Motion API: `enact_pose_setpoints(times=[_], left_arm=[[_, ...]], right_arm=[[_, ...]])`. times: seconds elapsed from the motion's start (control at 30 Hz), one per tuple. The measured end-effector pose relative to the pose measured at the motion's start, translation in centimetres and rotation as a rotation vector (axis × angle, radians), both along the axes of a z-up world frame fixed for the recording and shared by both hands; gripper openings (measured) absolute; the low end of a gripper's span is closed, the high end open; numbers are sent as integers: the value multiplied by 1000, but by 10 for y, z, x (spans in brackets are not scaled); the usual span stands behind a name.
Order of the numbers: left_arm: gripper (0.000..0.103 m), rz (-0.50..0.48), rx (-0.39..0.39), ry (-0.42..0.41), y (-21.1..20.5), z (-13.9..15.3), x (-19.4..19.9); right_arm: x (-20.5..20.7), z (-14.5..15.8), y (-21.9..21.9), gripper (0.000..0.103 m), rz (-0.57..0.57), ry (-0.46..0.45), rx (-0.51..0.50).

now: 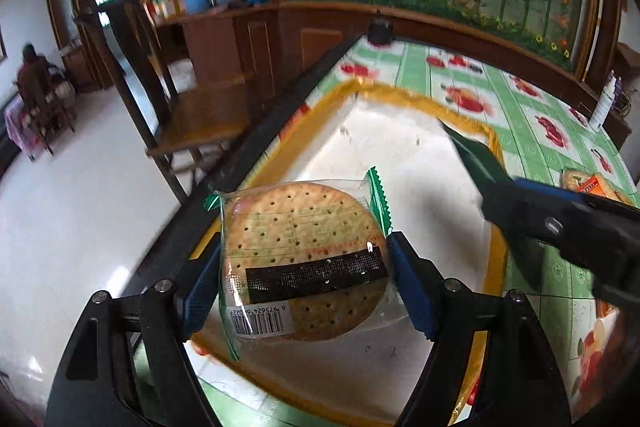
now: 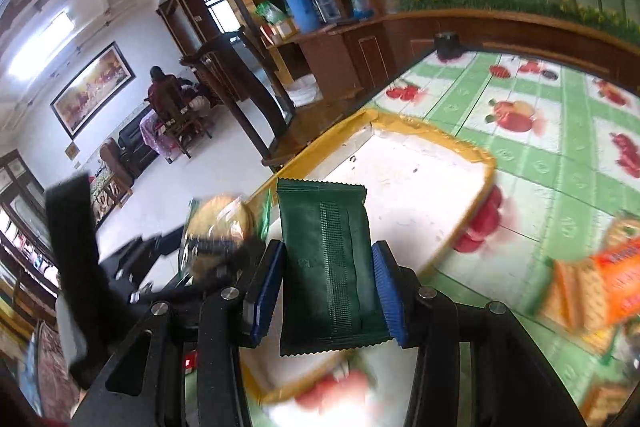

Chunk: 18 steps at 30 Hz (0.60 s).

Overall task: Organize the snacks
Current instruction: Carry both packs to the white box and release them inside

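My left gripper is shut on a clear-wrapped round cracker pack and holds it above the white tray with a yellow rim. My right gripper is shut on a dark green snack packet and holds it over the same tray. The right gripper and the green packet show at the right of the left wrist view. The cracker pack shows blurred to the left in the right wrist view.
The tray lies on a table with a green fruit-print cloth. Orange snack packs lie on the cloth to the right of the tray. A wooden chair stands beside the table's left edge. A black object sits at the far table edge.
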<state>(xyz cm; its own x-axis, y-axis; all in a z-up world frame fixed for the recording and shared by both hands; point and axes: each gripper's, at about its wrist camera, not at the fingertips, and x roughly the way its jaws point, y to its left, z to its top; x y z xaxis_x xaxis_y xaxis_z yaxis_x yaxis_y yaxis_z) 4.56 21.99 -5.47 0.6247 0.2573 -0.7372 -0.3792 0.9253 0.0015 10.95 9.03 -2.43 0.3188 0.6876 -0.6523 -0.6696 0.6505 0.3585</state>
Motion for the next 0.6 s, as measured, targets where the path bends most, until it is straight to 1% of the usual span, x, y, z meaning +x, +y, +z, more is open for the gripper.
enact_pose_setpoints(times=[0.07,0.13,0.17,0.23,0.27,0.3,0.43,0.53,0.6], left_arm=[[83,2,-21,19,3,-5,1],[88,9,-26,34,4,-9,1],[91,11,-29,35,4,-8,0],[93,19,-35,22,5,-5,-3],[97,26,-34,14,7,-3,-3],[103,34,-33,5,8,-1,-4],[103,39,-35,-36,6,11,-8],[103,9,-28,-56,-8,20,-9],[103,-18,-23,-64,-21,24,-8]], right_arm=[[8,-8,10,48,-4,23,-4],[17,-19,19,50,1,62,-12],[20,-22,21,55,-1,75,-7],[23,-27,19,63,-11,93,1],[22,-27,16,63,-15,92,6],[20,-25,10,64,-18,85,13],[9,-11,-22,68,-61,43,34],[-1,-1,-65,72,-119,13,49],[-5,1,-88,73,-152,10,54]])
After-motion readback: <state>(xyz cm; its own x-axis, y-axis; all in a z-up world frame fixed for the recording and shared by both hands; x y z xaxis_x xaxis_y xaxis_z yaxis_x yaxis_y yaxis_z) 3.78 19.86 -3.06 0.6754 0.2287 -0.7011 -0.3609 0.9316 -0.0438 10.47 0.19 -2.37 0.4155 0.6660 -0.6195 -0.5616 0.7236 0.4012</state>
